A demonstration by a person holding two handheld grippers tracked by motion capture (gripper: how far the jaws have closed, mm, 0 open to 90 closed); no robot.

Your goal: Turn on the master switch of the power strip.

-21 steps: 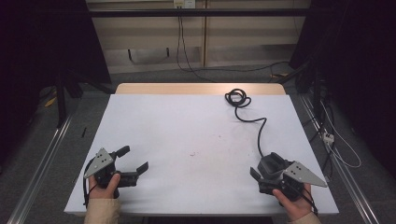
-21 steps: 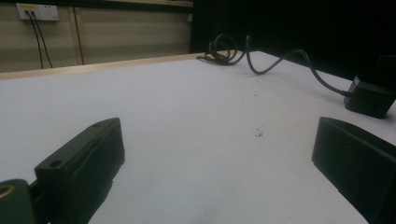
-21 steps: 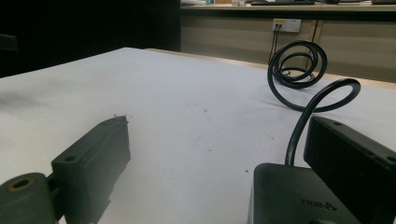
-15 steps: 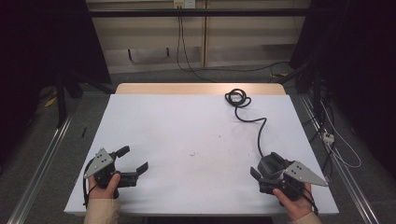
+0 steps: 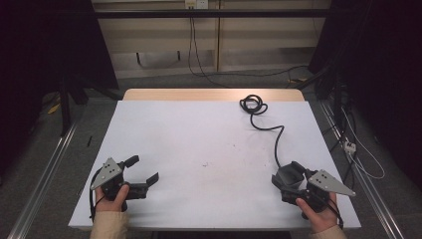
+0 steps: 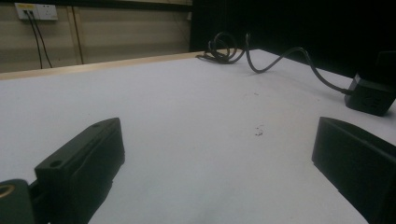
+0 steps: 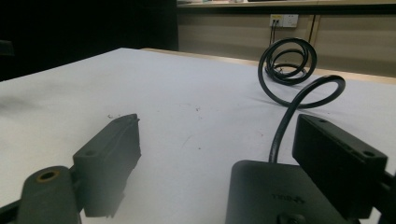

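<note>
Progress: nothing gripped yet; you judge the pickup has barely begun.
Right claw (image 7: 215, 154): spread wide; black adapter (image 7: 275, 196) lies between its jaws on the worktop (image 5: 199, 134).
Left claw (image 6: 215, 158): spread, nothing between its jaws.
Cable (image 5: 266, 124): trails ahead of your right claw.

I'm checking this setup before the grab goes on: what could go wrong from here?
1. The right gripper is open with the black box between its jaws but off to one side, so closing may nip only an edge and let it slip.
2. The cable runs from the box to a loose coil near the table's far edge; lifting the box could drag or snag it.
3. The left gripper sits open, far from the box, too far to steady it.
</note>
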